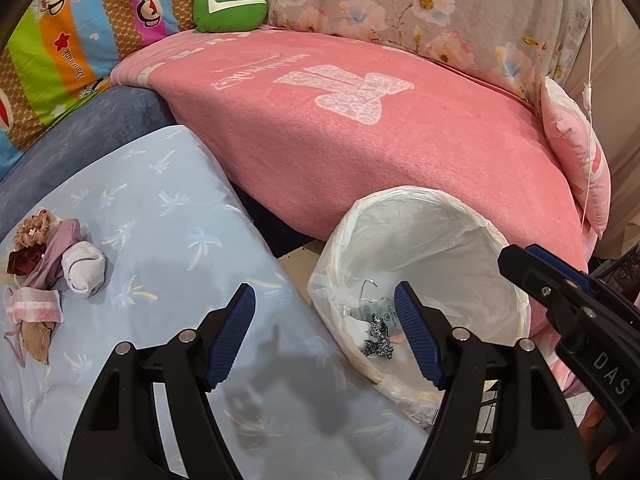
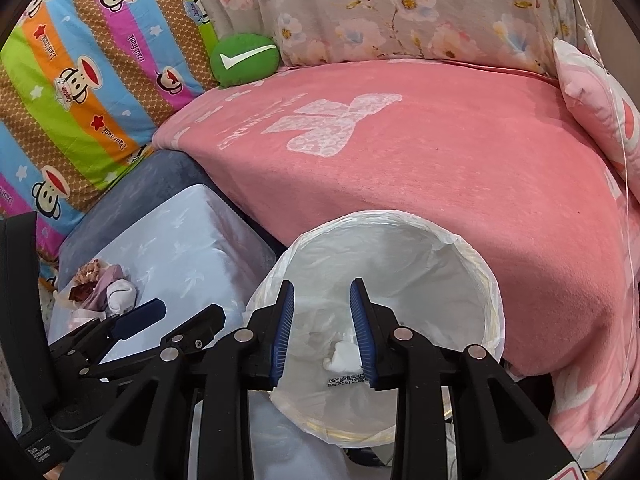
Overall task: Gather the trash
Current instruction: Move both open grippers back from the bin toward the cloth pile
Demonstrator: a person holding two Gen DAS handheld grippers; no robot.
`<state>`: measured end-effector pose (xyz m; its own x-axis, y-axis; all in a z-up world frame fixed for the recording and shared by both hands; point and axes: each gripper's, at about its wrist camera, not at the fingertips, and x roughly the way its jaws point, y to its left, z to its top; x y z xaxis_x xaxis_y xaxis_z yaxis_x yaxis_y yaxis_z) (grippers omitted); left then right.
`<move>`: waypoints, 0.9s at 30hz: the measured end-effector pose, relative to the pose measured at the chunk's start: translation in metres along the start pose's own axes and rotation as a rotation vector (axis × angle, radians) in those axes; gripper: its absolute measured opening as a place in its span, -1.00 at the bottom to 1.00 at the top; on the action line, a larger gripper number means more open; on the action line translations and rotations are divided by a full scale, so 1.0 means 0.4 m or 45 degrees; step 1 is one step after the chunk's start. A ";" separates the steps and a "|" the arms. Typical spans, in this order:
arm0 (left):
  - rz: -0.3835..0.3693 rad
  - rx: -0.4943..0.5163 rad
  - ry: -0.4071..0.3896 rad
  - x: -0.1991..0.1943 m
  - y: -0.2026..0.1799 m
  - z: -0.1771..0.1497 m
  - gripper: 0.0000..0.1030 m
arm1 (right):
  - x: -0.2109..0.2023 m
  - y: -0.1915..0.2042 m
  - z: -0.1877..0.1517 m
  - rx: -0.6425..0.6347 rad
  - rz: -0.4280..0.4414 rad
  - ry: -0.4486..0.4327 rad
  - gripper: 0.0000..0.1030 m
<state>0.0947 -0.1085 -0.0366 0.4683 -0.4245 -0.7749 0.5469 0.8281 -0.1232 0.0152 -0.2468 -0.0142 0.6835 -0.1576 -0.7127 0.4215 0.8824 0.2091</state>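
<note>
A white-lined trash bin (image 1: 492,240) stands against the pink sofa; it also shows in the right wrist view (image 2: 400,236). Inside lie a leopard-print scrap (image 1: 378,340), a grey tag and white wads (image 2: 344,356). A pile of trash (image 1: 44,264) sits on the light blue cushion (image 1: 168,216): scrunchies, a white sock ball (image 1: 84,268), a pink strip and a tan piece. The pile also shows in the right wrist view (image 2: 102,288). My left gripper (image 1: 324,336) is open and empty over the cushion's edge and the bin rim. My right gripper (image 2: 322,320) is open and empty above the bin.
A pink blanket (image 1: 360,152) covers the sofa seat behind the bin. A green check-mark pillow (image 1: 230,6), a striped monkey-print cushion (image 2: 80,80) and a pink pillow (image 1: 576,152) lie around it. A thin white cord (image 1: 588,60) hangs at the right.
</note>
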 end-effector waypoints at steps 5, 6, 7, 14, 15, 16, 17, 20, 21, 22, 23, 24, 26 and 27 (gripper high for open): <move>0.015 -0.021 -0.019 -0.020 0.030 0.005 0.33 | -0.009 0.025 -0.004 -0.010 0.005 -0.004 -0.43; 0.017 -0.026 -0.023 -0.024 0.036 0.005 0.33 | -0.010 0.030 -0.005 -0.013 0.007 -0.003 -0.43; 0.019 -0.032 -0.027 -0.029 0.043 0.004 0.33 | -0.013 0.037 -0.005 -0.018 0.010 -0.003 -0.43; 0.035 -0.092 -0.053 -0.063 0.104 -0.011 0.34 | -0.029 0.095 -0.019 -0.073 0.018 0.000 -0.43; 0.039 -0.098 -0.053 -0.067 0.113 -0.012 0.33 | -0.031 0.101 -0.021 -0.077 0.022 0.000 -0.43; 0.046 -0.105 -0.057 -0.073 0.124 -0.014 0.33 | -0.035 0.110 -0.022 -0.084 0.026 -0.002 -0.43; 0.054 -0.110 -0.060 -0.078 0.133 -0.017 0.34 | -0.039 0.119 -0.025 -0.094 0.028 -0.004 -0.43; 0.073 -0.137 -0.075 -0.098 0.165 -0.023 0.33 | -0.050 0.139 -0.037 -0.112 0.039 -0.006 -0.43; 0.077 -0.151 -0.086 -0.108 0.177 -0.025 0.33 | -0.052 0.145 -0.042 -0.116 0.046 -0.003 -0.43; 0.081 -0.165 -0.097 -0.116 0.188 -0.028 0.33 | -0.052 0.152 -0.047 -0.120 0.054 0.005 -0.43; 0.086 -0.174 -0.103 -0.122 0.196 -0.032 0.34 | -0.051 0.159 -0.051 -0.125 0.059 0.013 -0.43; 0.090 -0.185 -0.108 -0.129 0.205 -0.036 0.34 | -0.051 0.165 -0.054 -0.131 0.061 0.017 -0.43; 0.105 -0.210 -0.121 -0.143 0.227 -0.045 0.33 | -0.052 0.181 -0.063 -0.143 0.076 0.023 -0.43; 0.113 -0.223 -0.125 -0.148 0.236 -0.050 0.34 | -0.053 0.188 -0.068 -0.150 0.084 0.026 -0.43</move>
<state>0.1047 0.0021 -0.0146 0.5791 -0.3740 -0.7244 0.3759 0.9110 -0.1697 0.0163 -0.1650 -0.0015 0.6945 -0.0895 -0.7140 0.3023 0.9367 0.1767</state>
